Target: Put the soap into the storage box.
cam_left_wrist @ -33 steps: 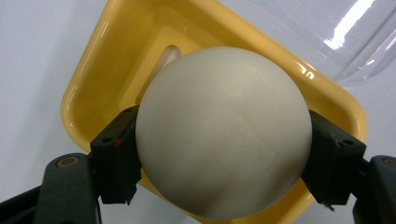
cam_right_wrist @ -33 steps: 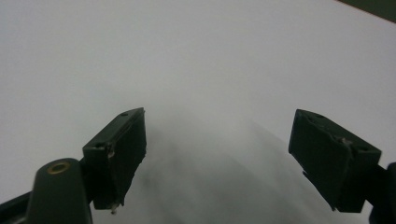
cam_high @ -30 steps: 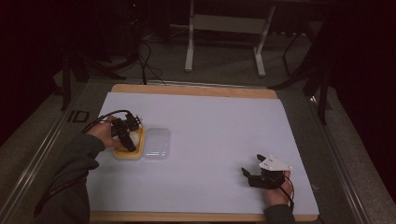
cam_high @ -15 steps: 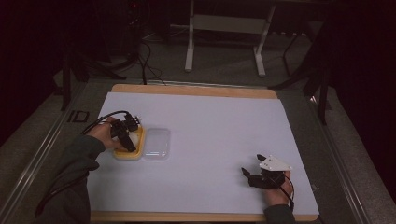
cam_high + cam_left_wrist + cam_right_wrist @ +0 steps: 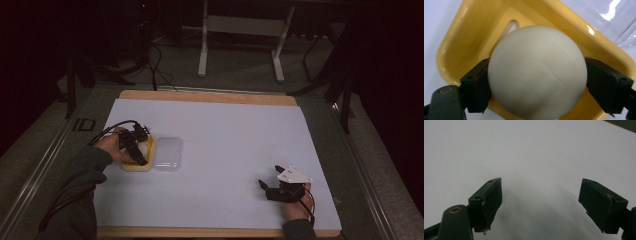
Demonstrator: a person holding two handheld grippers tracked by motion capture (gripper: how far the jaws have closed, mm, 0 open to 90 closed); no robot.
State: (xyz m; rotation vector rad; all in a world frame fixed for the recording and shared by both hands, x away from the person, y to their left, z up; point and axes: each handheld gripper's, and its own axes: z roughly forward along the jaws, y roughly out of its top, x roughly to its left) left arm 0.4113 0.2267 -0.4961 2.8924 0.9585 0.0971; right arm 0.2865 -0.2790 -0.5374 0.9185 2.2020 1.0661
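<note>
Left hand-held gripper (image 5: 536, 82) clamps the white ball (image 5: 536, 72) at its widest girth over the yellow tray (image 5: 456, 37). Ball appears smooth, light, likely slippery. Right hand-held gripper (image 5: 541, 205) released, empty.

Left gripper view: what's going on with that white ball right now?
The left tool is shut on the smooth white ball, a jaw against each side, over the square yellow plastic tray. A clear plastic lid lies right beside the tray on the white table cover. The right tool is open, holding nothing, near the table's front right.
</note>
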